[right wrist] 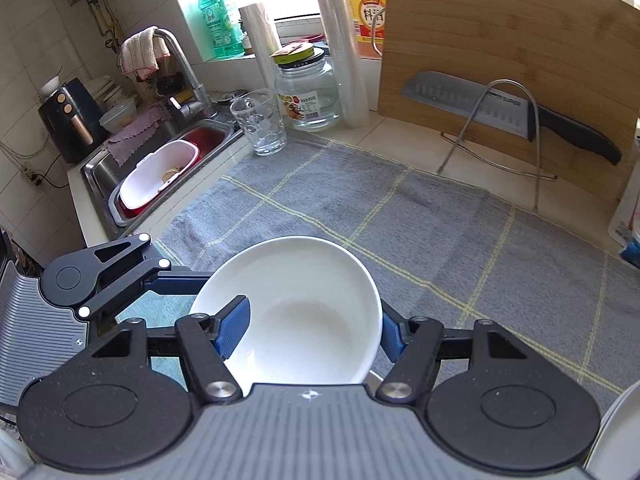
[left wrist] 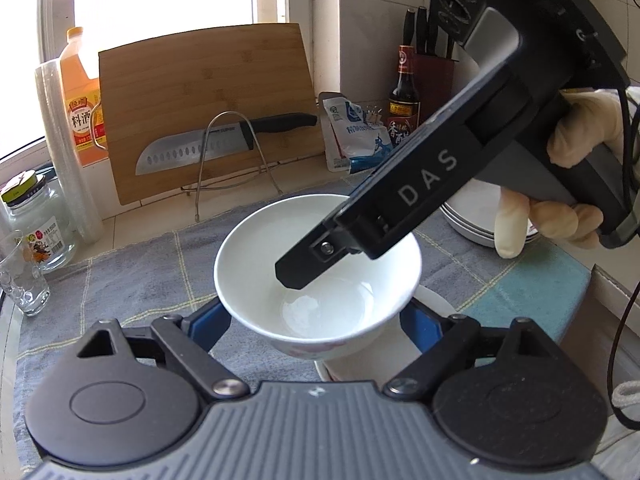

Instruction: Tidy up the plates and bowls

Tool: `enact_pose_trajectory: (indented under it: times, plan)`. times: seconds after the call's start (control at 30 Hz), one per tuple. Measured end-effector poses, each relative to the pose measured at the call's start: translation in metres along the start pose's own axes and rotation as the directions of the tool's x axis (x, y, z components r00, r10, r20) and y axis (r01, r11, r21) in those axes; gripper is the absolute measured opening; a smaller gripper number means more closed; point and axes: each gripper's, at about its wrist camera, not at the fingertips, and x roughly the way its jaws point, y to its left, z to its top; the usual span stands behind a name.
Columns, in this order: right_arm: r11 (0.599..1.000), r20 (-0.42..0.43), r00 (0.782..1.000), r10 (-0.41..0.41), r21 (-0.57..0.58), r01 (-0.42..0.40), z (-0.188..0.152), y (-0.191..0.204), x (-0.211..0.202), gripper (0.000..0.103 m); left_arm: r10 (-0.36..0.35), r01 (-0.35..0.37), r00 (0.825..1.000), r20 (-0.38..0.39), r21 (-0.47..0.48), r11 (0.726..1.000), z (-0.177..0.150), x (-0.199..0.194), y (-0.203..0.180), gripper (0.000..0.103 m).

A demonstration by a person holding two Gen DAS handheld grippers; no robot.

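Note:
A white bowl [left wrist: 260,240] [right wrist: 304,272] hangs tilted over the grey checked cloth [left wrist: 140,264]. My left gripper [left wrist: 316,320] has its blue fingers [left wrist: 208,322] against the bowl's two sides, low down, shut on it. My right gripper [left wrist: 296,276] comes in from the upper right, held by a gloved hand [left wrist: 576,136]. One of its fingers is inside the bowl. In the right wrist view my right gripper [right wrist: 312,328] has its left pad [right wrist: 236,326] inside the bowl and its right pad outside the wall, shut on it. A second white dish [left wrist: 436,300] lies partly hidden under the bowl.
Stacked white plates [left wrist: 472,216] sit at the right, behind the right gripper. At the back, a chopping board [left wrist: 208,108] and a knife [left wrist: 208,144] lean on a wire rack. On the left are a drinking glass [right wrist: 260,124], a jar [right wrist: 308,92] and the sink [right wrist: 160,168].

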Motion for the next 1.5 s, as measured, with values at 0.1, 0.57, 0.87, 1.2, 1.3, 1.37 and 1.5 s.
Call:
enact_pose_trajectory:
  times: [0.1, 0.57, 0.87, 1.2, 1.3, 1.37, 1.5]
  plan:
    - [1.0, -0.005, 1.0, -0.011, 0.01, 0.011, -0.007, -0.005, -0.002, 0.072, -0.009, 0.009, 1.0, -0.007, 0.003, 1.0, 0.0, 0.002, -0.008, 0.091]
    - [0.998, -0.021, 1.0, -0.02, 0.057, 0.022, -0.034, -0.019, -0.011, 0.072, -0.047, 0.047, 0.998, -0.045, 0.009, 0.999, -0.003, 0.008, -0.035, 0.091]
    - [0.996, -0.038, 0.999, -0.014, 0.084, 0.018, -0.046, -0.021, -0.006, 0.073, -0.065, 0.065, 0.995, -0.076, 0.008, 0.998, -0.008, 0.008, -0.042, 0.09]
    - [0.997, -0.049, 0.998, -0.031, 0.066, 0.034, -0.05, -0.017, 0.002, 0.076, -0.067, 0.068, 0.994, -0.09, 0.007, 0.998, -0.01, 0.007, -0.043, 0.09]
    - [0.997, -0.047, 0.999, -0.027, 0.068, 0.03, -0.05, -0.017, 0.003, 0.076, -0.07, 0.07, 0.993, -0.093, 0.002, 0.998, -0.011, 0.009, -0.042, 0.09]
    - [0.997, -0.047, 0.999, -0.026, 0.066, 0.029, -0.05, -0.017, 0.003, 0.076, -0.073, 0.073, 0.993, -0.095, -0.002, 0.997, -0.011, 0.009, -0.041, 0.09]
    - [0.998, -0.047, 0.999, -0.027, 0.062, 0.03, -0.05, -0.017, 0.003, 0.077, -0.074, 0.074, 0.993, -0.097, -0.005, 0.997, -0.011, 0.01, -0.041, 0.09]
